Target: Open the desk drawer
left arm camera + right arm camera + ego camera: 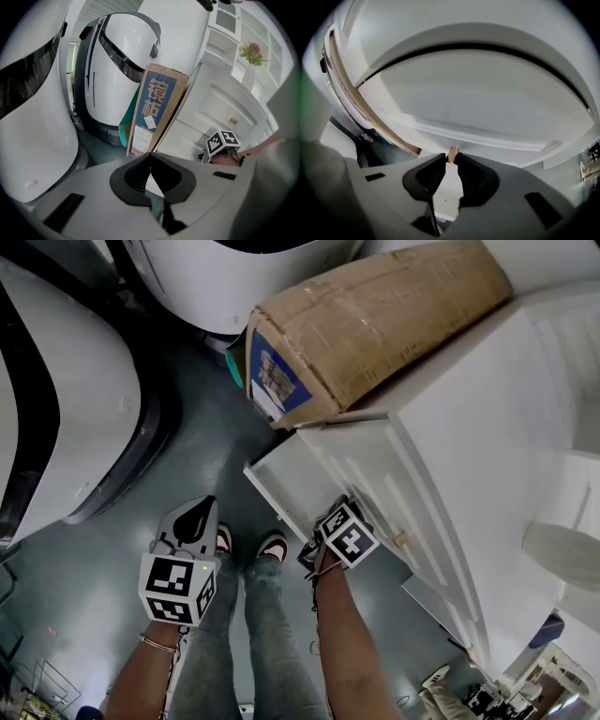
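1. The right tool [451, 158] is closed on a small brass-coloured drawer knob [453, 151]. The knob sits right at the jaw tips with a pad against each side.
2. That knob stands out from the white drawer front [478, 103], which fills the right gripper view directly ahead of the tool. A raised moulding runs across it and a dark curved seam lies above it. I cannot tell whether the drawer is pulled out at all.
3. The left tool [150, 154] is closed and empty, its tips meeting. It hangs in the air to the left of the drawer, well apart from it and touching nothing.
4. In the head view, the person's legs in jeans [272, 634] stand between the two arms, with the shoes [273, 545] just short of the bench front.
5. The white bench [487, 409] stretches off to the right. A second brass knob [233, 121] shows on a panel above the right tool's marker cube.
6. The floor [206, 456] is smooth grey-green.
7. A long cardboard box [375, 324] with a blue printed label leans against the bench's end.
8. Beyond it stand large rounded white machines [56, 409] with black trim.
9. Farthest off, white shelves [225, 23] rise above the bench, and a vase of flowers [253, 54] stands there.
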`<state>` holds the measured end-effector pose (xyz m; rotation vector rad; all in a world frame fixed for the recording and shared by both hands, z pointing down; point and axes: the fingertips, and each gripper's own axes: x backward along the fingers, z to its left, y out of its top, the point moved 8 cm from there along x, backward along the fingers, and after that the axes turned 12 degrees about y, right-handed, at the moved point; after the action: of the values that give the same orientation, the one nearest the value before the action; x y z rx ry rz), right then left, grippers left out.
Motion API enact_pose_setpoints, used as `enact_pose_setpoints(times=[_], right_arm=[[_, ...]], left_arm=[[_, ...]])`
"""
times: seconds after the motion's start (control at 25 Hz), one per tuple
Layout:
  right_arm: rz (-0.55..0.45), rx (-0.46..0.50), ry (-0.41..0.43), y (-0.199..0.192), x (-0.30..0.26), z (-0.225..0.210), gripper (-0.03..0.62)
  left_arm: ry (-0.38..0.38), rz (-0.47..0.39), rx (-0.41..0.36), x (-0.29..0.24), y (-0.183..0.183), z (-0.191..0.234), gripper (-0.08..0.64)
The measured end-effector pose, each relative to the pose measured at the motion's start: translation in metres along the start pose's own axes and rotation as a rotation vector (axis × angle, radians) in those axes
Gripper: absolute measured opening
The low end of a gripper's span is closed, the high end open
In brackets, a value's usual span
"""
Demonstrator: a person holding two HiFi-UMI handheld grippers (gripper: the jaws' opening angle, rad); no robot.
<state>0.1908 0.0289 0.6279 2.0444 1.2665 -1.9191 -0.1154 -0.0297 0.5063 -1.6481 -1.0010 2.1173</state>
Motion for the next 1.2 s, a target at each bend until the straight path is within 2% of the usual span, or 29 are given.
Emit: enact_pose_setpoints(times=[1.2], right_arm=[[-0.007, -0.027, -0.047, -0.069, 0.030, 0.031, 0.084]], left_arm=[[-0.035, 0.009, -0.024, 0.022, -0.027, 0.056, 0.018]])
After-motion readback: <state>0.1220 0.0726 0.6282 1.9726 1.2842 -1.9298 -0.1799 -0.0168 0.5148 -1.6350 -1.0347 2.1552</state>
